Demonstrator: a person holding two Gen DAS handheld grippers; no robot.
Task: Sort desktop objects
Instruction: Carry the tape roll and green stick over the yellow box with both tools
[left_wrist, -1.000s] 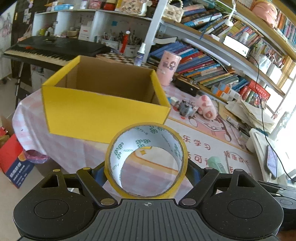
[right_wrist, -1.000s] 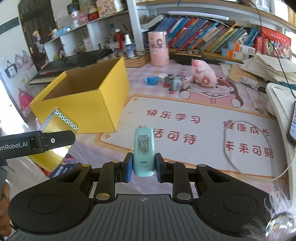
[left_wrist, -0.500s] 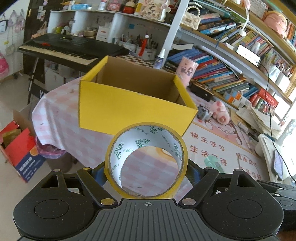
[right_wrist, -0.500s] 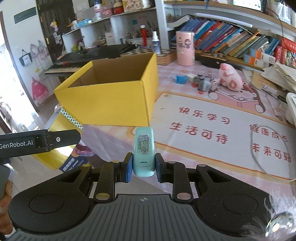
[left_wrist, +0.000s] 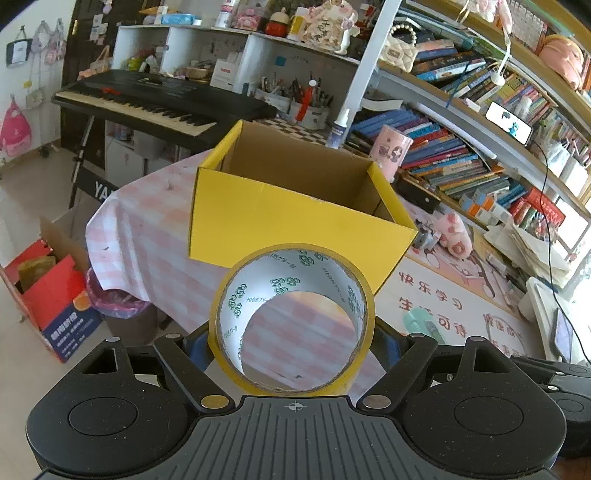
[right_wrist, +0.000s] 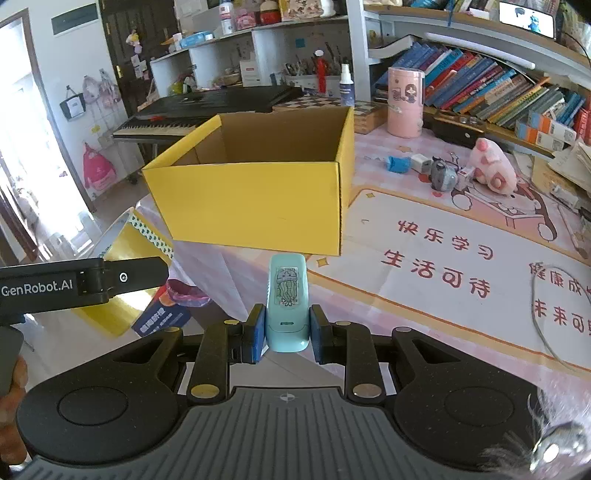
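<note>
Box (right_wrist: 255, 199) yellow, open-topped, interior shows bare cardboard only.

The tape (left_wrist: 291, 321) hides the left gripper's pads. The box (right_wrist: 255, 195) floor is out of sight behind its near wall. At 3 o'clock, the mat (right_wrist: 443, 258) print is cut off.

We look out from each gripper, tilted down along its fingers. Our left view sits near the yellow box (left_wrist: 295, 221), at its corner. Our right view faces its side (right_wrist: 255, 199). Both share the box and the pink table (left_wrist: 147, 236).
</note>
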